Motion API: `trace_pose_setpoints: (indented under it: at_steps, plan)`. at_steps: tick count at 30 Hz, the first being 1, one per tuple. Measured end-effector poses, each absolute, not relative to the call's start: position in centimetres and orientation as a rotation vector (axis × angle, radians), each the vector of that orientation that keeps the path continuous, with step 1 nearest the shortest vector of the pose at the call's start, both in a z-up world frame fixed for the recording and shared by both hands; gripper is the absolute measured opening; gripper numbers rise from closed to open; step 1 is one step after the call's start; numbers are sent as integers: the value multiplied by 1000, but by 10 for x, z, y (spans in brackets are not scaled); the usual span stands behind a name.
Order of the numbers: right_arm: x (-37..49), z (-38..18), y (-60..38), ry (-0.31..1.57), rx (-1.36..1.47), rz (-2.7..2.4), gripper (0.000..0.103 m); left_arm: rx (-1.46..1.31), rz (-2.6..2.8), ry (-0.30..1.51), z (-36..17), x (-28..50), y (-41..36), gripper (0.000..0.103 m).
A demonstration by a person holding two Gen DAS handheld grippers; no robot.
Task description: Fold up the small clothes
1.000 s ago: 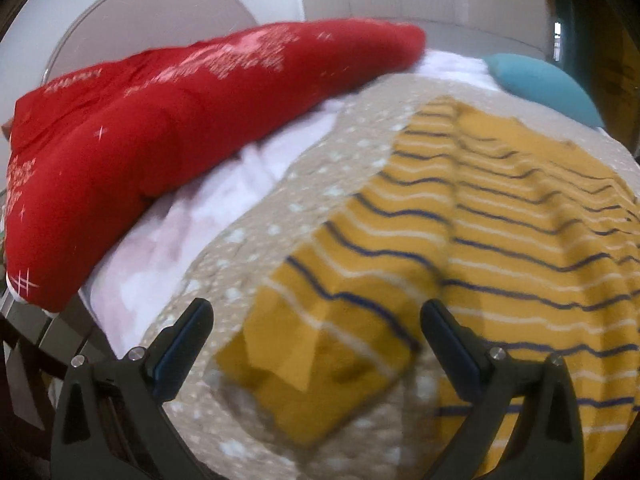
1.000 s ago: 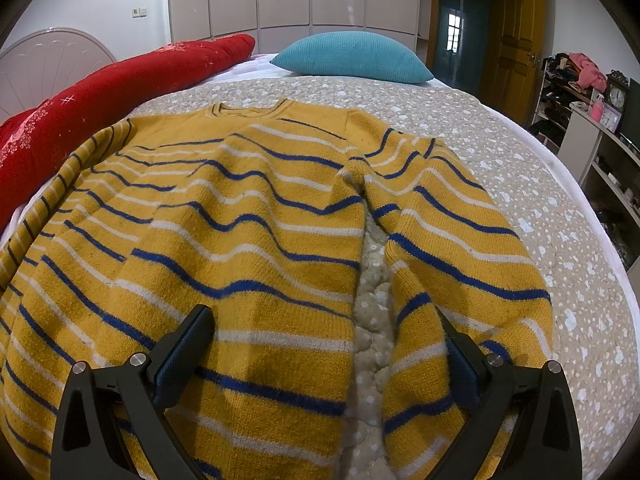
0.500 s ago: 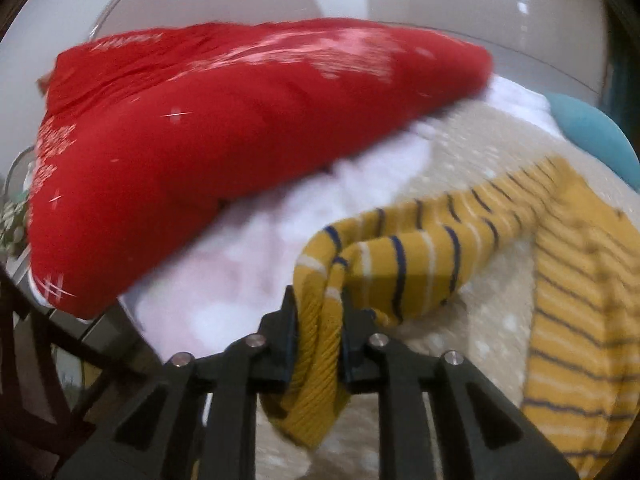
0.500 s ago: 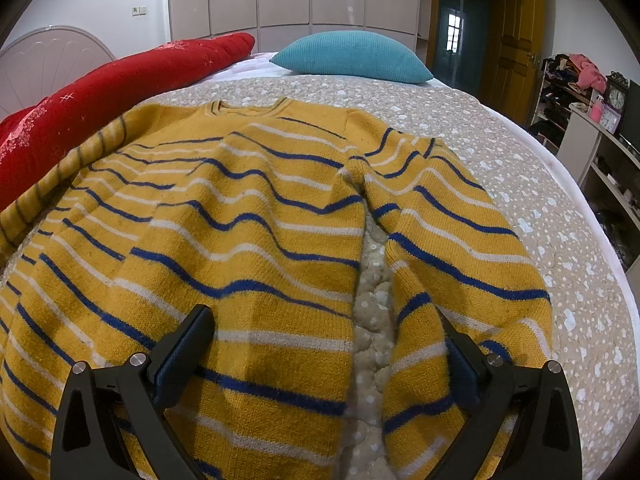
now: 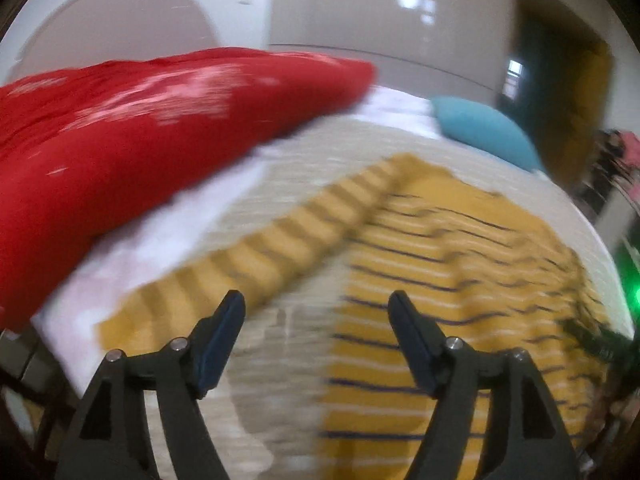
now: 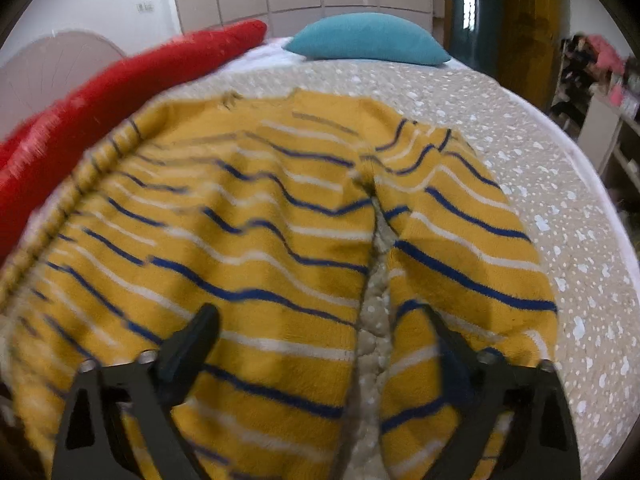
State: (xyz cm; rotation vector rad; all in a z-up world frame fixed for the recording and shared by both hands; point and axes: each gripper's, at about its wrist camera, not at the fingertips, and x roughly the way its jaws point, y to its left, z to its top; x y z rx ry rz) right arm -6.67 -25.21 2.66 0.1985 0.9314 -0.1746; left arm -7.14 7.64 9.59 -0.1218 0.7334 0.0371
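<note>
A yellow sweater (image 6: 248, 240) with blue and white stripes lies flat on the bed, neck toward the far end. Its left sleeve (image 5: 280, 240) lies stretched out diagonally toward the bed's left edge. My left gripper (image 5: 315, 298) hovers above the bedspread between that sleeve and the sweater's body (image 5: 440, 280); its jaws are opening and nothing is between them. My right gripper (image 6: 320, 314) hangs over the sweater's lower part, straddling the gap between the body and the right sleeve (image 6: 460, 248). Its jaws are closing a little, wide apart, with the pads off the cloth.
The beige spotted bedspread (image 6: 540, 140) covers the bed. A red quilt (image 5: 120, 140) lies along the left side, a teal pillow (image 6: 368, 38) at the far end. A rounded headboard (image 5: 112, 28) stands at the left. Cluttered shelves (image 6: 600, 92) stand to the right.
Half a second ago my left gripper was shut on the left sleeve's cuff and lifting it. Now it has let go and the sleeve lies straightened out. The right gripper barely moved.
</note>
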Motion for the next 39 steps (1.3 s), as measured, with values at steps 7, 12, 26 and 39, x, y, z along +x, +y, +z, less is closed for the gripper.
trace_pose_setpoints:
  at_steps: [7,12,26,39]
  plan:
    - [-63,104,-310,796,250,-219,92,-196,-127,734,75,-47,16,74]
    - [1,77,-360,933,130,-378,92,-179,-178,703,66,-52,3,74]
    - [130,9,-381,1146,200,-219,11,-215,-222,691,64,-51,13,79]
    - [261,31,-360,1178,-127,-492,11,-244,-159,765,45,-35,36,79]
